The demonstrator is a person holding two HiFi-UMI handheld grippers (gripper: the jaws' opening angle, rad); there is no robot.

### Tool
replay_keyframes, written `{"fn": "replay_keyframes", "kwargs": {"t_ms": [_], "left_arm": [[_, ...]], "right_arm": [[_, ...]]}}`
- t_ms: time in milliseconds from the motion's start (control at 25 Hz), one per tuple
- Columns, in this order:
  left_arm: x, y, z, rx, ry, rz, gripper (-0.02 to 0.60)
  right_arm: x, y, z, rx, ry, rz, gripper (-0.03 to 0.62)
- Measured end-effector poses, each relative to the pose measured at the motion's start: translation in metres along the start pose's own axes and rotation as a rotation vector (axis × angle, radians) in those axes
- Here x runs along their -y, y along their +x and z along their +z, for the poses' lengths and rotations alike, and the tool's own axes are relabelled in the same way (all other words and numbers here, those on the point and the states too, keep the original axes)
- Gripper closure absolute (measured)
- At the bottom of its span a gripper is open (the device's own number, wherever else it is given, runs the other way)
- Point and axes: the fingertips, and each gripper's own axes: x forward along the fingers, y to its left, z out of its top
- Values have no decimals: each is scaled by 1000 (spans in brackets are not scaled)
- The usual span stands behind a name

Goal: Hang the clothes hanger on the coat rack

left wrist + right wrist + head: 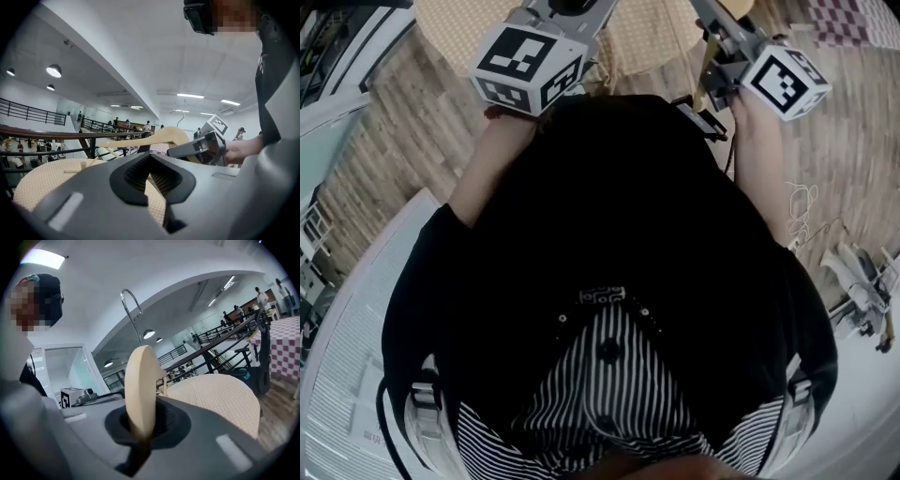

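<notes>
In the right gripper view my right gripper [143, 427] is shut on the end of a pale wooden clothes hanger [140, 390], which stands up edge-on from the jaws. Its metal hook [133, 310] curves above. The left gripper view shows the same hanger [159, 137] from the side, held out over the table by the right gripper [202, 147]. My left gripper [152, 176] has its ridged pads slightly apart with nothing between them. In the head view only the two marker cubes show, the left [530, 61] and the right [786, 82]. I cannot pick out the coat rack for certain.
A round table with a beige woven cloth [42, 180] lies just ahead of both grippers [220, 397]. Thin light wooden rods [82, 167] stand over it. Dark railings [47, 134] and a dark stand [260, 352] lie beyond. A checked cloth [281, 348] is at the right.
</notes>
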Motion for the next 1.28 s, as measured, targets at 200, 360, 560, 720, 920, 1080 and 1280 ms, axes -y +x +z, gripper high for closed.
{"fn": "replay_keyframes", "kwargs": {"t_ms": [200, 360, 560, 720, 920, 1080, 1280], "left_arm": [[1, -1, 3, -21, -29, -56, 584], [-3, -2, 12, -17, -35, -77, 584], [-14, -1, 5, -25, -33, -65, 584], [-37, 20, -1, -31, -35, -22, 584], [-60, 34, -13, -44, -60, 29, 584], [-88, 41, 0, -38, -88, 91, 584], [-107, 28, -2, -37, -96, 153, 584]], "right_arm": [[-15, -1, 13, 12, -3, -37, 592], [-14, 1, 20, 4, 7, -70, 592], [-13, 12, 21, -9, -11, -44, 592], [27, 36, 23, -28, 22, -24, 592], [56, 61, 48, -23, -20, 25, 592], [75, 84, 78, -28, -30, 26, 592], [85, 106, 78, -42, -14, 35, 592]]}}
